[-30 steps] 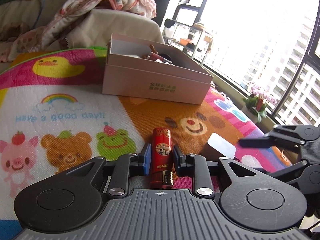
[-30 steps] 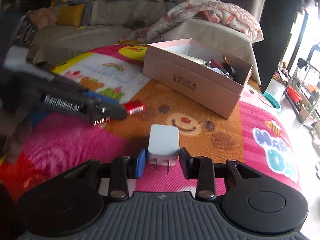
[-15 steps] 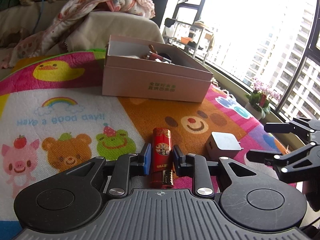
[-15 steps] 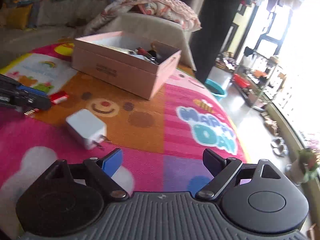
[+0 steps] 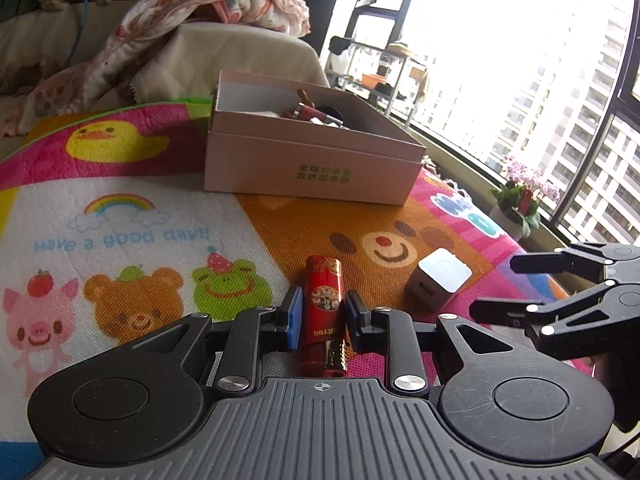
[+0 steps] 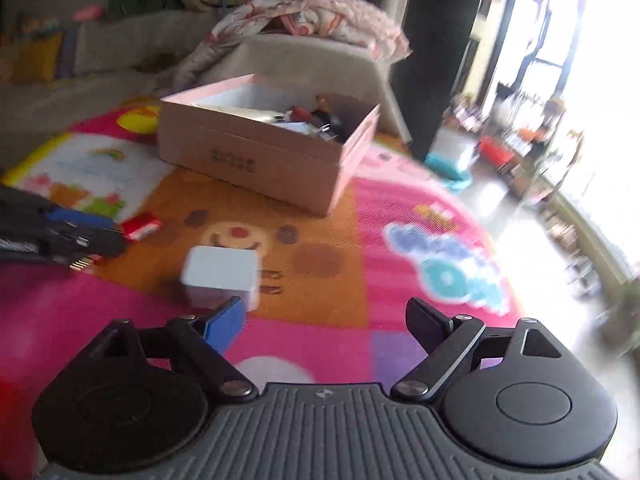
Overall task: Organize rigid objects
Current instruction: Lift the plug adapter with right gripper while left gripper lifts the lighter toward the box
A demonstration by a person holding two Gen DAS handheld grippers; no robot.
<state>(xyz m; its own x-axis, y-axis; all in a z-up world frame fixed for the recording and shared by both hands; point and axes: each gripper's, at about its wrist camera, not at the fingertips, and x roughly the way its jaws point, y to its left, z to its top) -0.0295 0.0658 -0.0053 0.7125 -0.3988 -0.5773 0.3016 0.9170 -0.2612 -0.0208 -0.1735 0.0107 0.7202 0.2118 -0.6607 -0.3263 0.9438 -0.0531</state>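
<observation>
Left tongs [image 5: 322, 314] straddle lighter [image 5: 322, 312], not visibly clamped; right tongs [image 6: 324, 320] agape beside charger [image 6: 219, 276]; next: pinch, carry to box [image 5: 312, 168].

At twelve o'clock the box [image 5: 312, 164] blocks my left gripper [image 5: 322, 316], with bare mat [image 5: 288, 224] between us. The charger [image 5: 438, 280] sits at two o'clock, my right gripper [image 5: 516, 284] just past it. Nine o'clock lies clear.

Our left wrist view looked low and close across the mat [image 5: 248, 216] toward the box [image 5: 312, 168], windows upper right. Our right wrist view faced the same box [image 6: 264, 160] from farther right; both shared mat, box and charger [image 5: 440, 280].
</observation>
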